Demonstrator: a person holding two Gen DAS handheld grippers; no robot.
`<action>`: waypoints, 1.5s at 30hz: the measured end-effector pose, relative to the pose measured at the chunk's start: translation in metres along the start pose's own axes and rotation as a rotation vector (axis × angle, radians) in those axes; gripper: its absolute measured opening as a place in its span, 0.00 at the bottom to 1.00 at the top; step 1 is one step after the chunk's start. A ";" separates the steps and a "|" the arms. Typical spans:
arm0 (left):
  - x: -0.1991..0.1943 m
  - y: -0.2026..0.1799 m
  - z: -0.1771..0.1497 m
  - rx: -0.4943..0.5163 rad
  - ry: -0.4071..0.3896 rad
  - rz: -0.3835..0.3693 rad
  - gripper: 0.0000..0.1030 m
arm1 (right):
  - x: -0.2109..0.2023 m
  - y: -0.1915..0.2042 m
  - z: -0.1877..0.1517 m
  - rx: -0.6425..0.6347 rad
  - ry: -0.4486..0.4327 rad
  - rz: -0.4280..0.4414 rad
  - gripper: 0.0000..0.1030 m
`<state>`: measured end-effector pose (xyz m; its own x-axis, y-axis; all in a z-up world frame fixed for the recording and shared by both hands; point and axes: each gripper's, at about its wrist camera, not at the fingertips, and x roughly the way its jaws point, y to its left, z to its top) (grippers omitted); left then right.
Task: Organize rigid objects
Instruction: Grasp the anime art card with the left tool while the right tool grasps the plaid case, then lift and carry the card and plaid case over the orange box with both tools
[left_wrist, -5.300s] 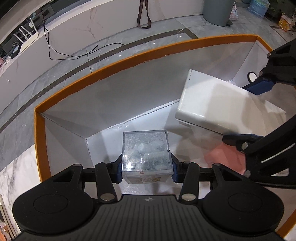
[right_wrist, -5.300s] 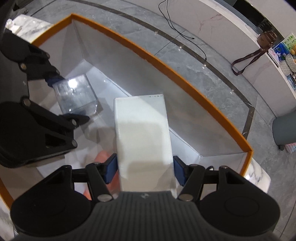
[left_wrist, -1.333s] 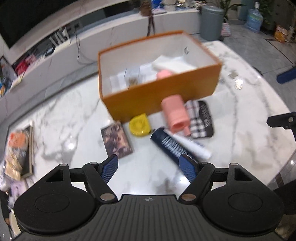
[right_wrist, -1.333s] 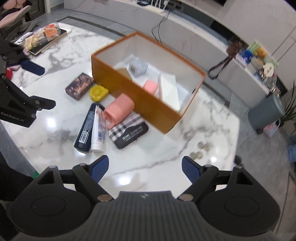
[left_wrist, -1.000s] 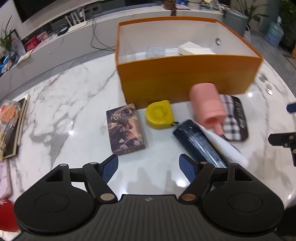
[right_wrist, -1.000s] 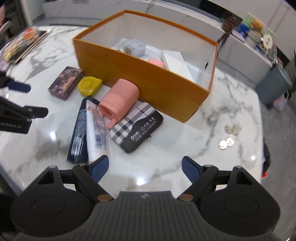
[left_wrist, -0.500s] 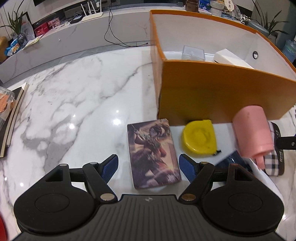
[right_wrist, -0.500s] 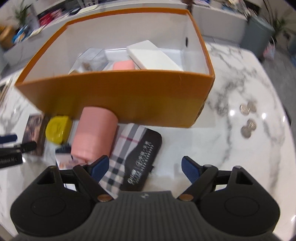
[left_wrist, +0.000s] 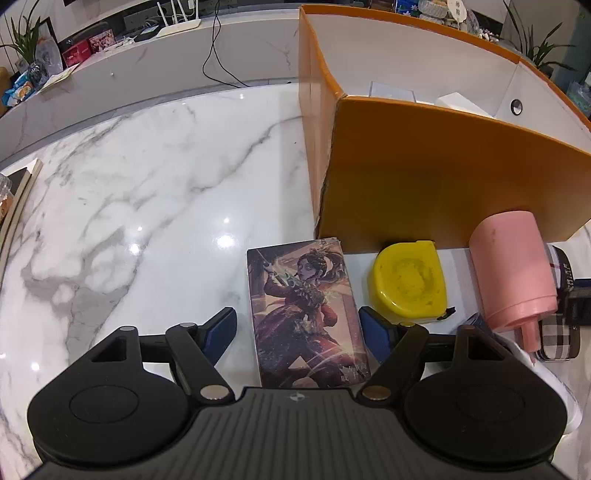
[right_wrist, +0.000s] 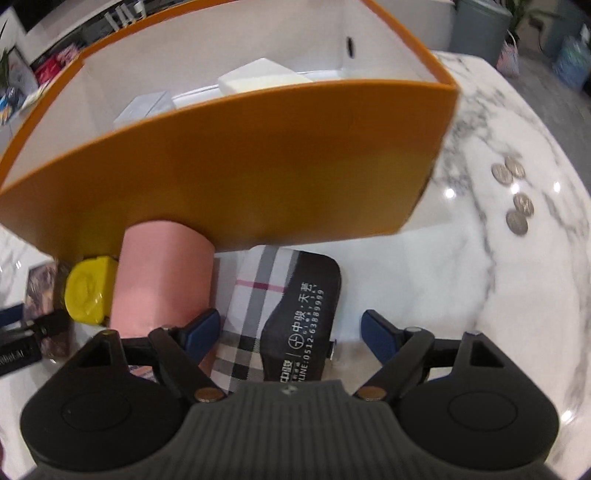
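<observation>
My left gripper (left_wrist: 297, 326) is open, its fingers either side of a flat illustrated card box (left_wrist: 306, 310) lying on the marble table. A yellow tape measure (left_wrist: 408, 282) and a pink bottle (left_wrist: 513, 273) lie to its right, in front of the orange box (left_wrist: 443, 173). My right gripper (right_wrist: 290, 334) is open over a plaid and black pouch (right_wrist: 280, 317); the pink bottle (right_wrist: 162, 273) and the yellow tape measure (right_wrist: 86, 291) lie to its left. Inside the orange box (right_wrist: 240, 177) are a white box (right_wrist: 258, 79) and a clear case (right_wrist: 144, 105).
Several coins (right_wrist: 515, 195) lie on the marble to the right of the orange box. A white tube (left_wrist: 546, 373) lies under the pink bottle at the right edge. Books (left_wrist: 16, 192) sit at the table's far left. A counter with cables stands behind.
Both grippers let go of the clear case and the white box in the orange box, pulled back, then came down. The left now straddles the card box, the right the plaid pouch.
</observation>
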<state>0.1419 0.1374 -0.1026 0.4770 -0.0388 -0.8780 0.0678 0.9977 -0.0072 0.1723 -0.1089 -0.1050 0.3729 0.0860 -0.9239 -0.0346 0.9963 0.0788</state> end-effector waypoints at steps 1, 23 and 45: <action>-0.001 0.000 -0.001 0.002 -0.005 -0.013 0.78 | 0.000 0.004 -0.001 -0.041 -0.002 -0.003 0.77; -0.017 -0.009 -0.045 0.038 -0.113 -0.011 0.84 | -0.020 -0.051 -0.044 -0.397 -0.159 0.132 0.71; -0.026 -0.022 -0.043 0.116 -0.050 -0.009 0.64 | -0.022 -0.044 -0.045 -0.385 -0.154 0.105 0.65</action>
<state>0.0902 0.1186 -0.1004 0.5192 -0.0533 -0.8530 0.1721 0.9841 0.0432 0.1234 -0.1543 -0.1049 0.4821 0.2160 -0.8491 -0.4131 0.9107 -0.0029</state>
